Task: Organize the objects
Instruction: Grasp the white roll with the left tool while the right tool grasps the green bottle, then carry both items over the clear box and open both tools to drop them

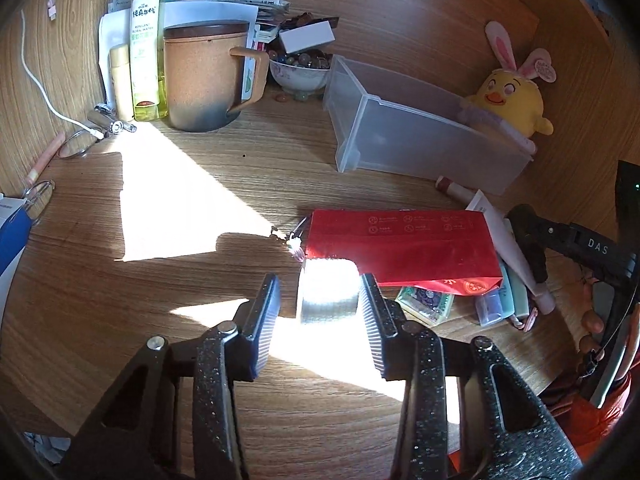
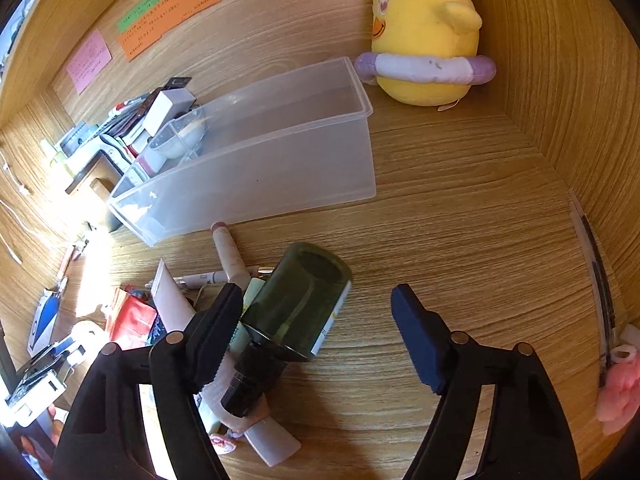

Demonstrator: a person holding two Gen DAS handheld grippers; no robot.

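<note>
The left claw [image 1: 320, 304] is spread around a small silver metal cylinder [image 1: 328, 294] standing mid-desk beside the red paper packet [image 1: 400, 248]; sun glare hides its edges, so closing off-centre could tip it. The right claw [image 2: 316, 312] gapes over the dark green glass bottle [image 2: 296, 300], which lies on its side and might roll.

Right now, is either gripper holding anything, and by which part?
Nothing is held. The left gripper is open around a silver tape roll without clamping it; the right gripper is open beside a dark green bottle.
</note>
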